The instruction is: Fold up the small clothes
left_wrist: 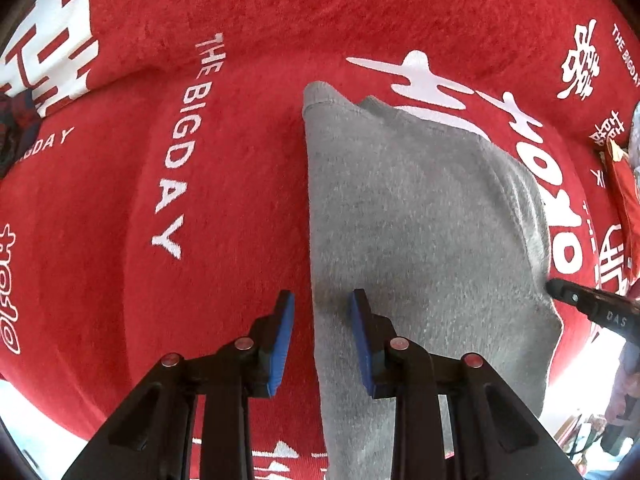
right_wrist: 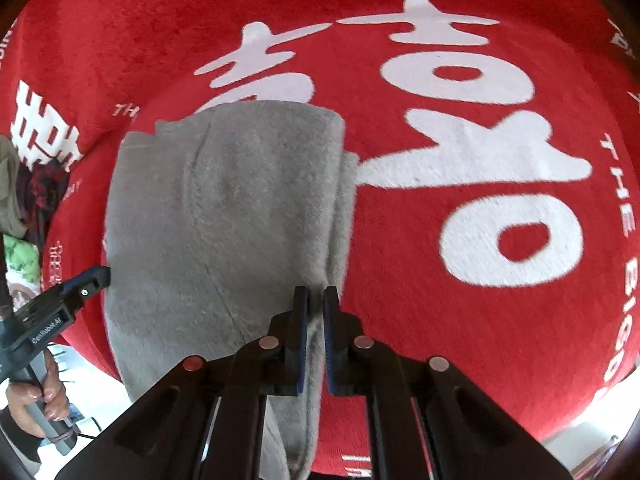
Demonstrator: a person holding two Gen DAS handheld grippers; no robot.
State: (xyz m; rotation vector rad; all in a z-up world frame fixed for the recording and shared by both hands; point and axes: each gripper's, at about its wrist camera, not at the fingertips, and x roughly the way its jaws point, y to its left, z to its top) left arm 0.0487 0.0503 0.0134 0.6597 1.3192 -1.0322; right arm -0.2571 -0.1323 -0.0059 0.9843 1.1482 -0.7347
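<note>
A grey fleece garment lies folded lengthwise on a red blanket with white print. It also shows in the right wrist view. My left gripper is open, its jaws straddling the garment's left edge near the near end. My right gripper is shut on the garment's right edge, with grey cloth pinched between the blue pads. The right gripper's tip shows at the garment's right edge in the left wrist view. The left gripper shows at the garment's left edge in the right wrist view.
The red blanket covers the whole work surface. A pile of other clothes lies at its left edge, and a red item lies at the right. The blanket's near edge drops off below the grippers.
</note>
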